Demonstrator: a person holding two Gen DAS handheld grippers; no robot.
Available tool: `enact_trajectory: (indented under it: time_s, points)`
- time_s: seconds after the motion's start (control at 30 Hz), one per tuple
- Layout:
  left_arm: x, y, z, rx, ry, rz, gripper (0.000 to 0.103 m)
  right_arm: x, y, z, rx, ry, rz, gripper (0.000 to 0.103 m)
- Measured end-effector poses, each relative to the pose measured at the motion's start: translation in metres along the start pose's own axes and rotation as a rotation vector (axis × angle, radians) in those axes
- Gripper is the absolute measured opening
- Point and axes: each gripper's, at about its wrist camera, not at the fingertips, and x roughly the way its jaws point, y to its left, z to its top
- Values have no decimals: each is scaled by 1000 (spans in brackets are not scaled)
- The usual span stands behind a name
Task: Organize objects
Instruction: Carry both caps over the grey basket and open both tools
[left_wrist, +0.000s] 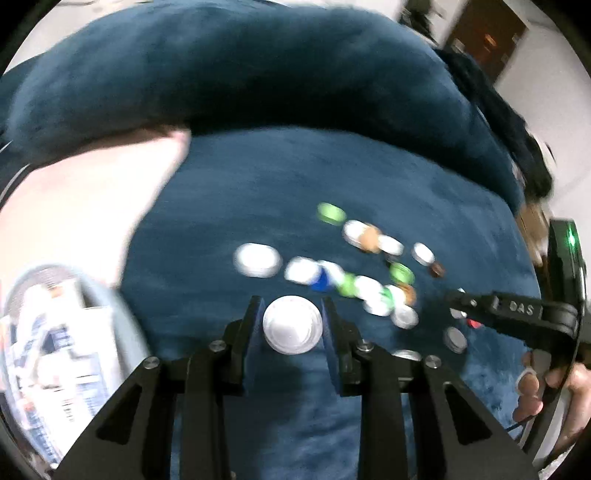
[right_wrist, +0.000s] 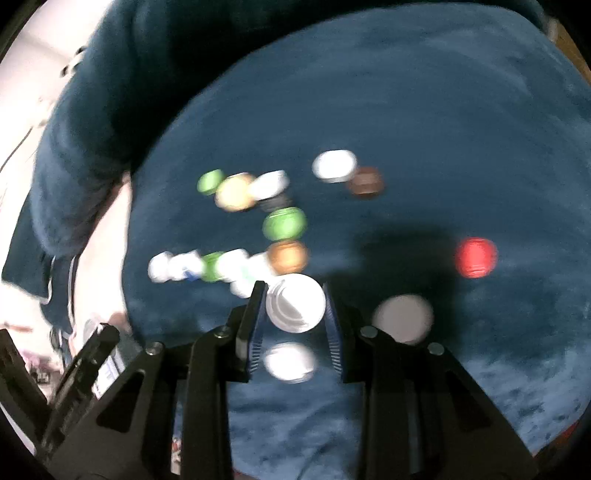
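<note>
We see our left gripper (left_wrist: 292, 325) clamped on a white cap (left_wrist: 293, 325) and our right gripper (right_wrist: 295, 308) clamped on a ribbed white cap (right_wrist: 295, 308), both above the blue blanket (left_wrist: 332, 177), whose blurred scattered caps (right_wrist: 284, 223) leave bare cloth beyond them, while "DAS" shows on the right gripper's arm.

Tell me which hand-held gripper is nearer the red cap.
Right. The right hand-held gripper, shut on a white cap, has the red cap just off to its right. The left hand-held gripper, holding another white cap, sits farther away across the blue cushion.
</note>
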Motion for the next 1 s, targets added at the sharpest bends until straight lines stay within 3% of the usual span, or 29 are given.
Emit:
enact_trajectory:
  time_s: [0.17, 0.33, 0.5, 0.63, 0.67, 0.7, 0.73, 0.77, 0.8, 0.87, 1.0]
  points:
    - [-46, 94, -8, -135, -63, 101, 31, 6, 83, -21, -155, 13, 71, 31]
    - [-75, 185, -27, -309, -92, 182, 31, 28, 190, -68, -367, 93, 189, 31]
    - [-88, 232, -41, -384, -98, 216, 31, 50, 276, -123, -546, 199, 298, 31]
    - [-87, 249, -48, -405, -83, 217, 34, 69, 303, -140, -573, 231, 330, 32]
    - [-85, 252, -49, -409, -68, 210, 54, 74, 304, -141, -562, 249, 338, 36]
    - [-82, 247, -50, -410, -62, 206, 68, 79, 303, -141, -543, 271, 342, 49]
    - [-82, 247, -51, -413, -64, 204, 91, 80, 300, -138, -526, 272, 341, 58]
    - [-84, 247, -52, -410, -75, 208, 99, 78, 296, -136, -509, 259, 333, 75]
    - [-86, 247, -52, -404, -82, 215, 100, 76, 291, -132, -489, 231, 317, 89]
    - [-88, 246, -52, -383, -82, 253, 102, 69, 286, -127, -466, 193, 303, 100]
    - [-88, 236, -50, -331, -84, 322, 102, 60, 276, -115, -471, 120, 218, 103]
